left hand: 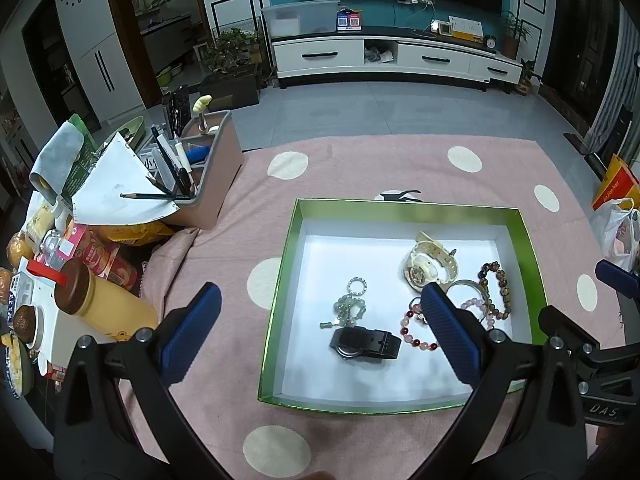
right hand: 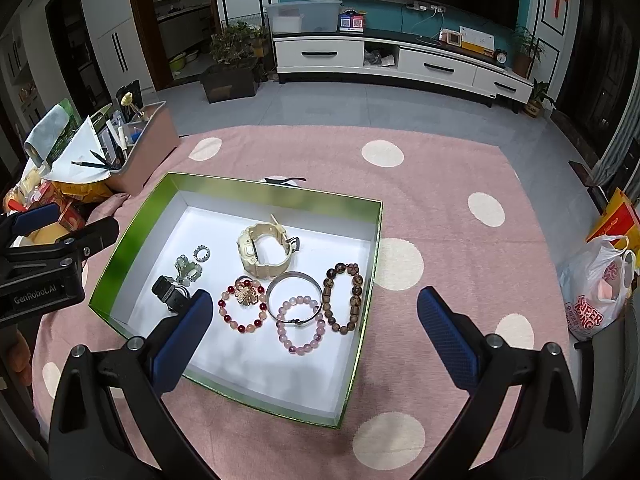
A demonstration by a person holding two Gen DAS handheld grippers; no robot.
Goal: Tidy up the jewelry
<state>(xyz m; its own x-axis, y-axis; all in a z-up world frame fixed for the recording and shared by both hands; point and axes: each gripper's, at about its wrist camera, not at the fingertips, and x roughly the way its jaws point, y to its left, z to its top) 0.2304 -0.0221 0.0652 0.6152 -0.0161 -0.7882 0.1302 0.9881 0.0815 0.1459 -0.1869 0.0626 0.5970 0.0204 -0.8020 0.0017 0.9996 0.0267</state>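
My view over the green box (right hand: 120, 236): its near white floor lies bare, open to a claw from above. Bracelets (right hand: 298, 320) and watches (right hand: 264, 252) crowd the far half, some touching one another. The pink bench (right hand: 440, 184) right of and beyond the box is free; a pen caddy (left hand: 208, 176) and snack clutter (left hand: 92, 264) block the left.
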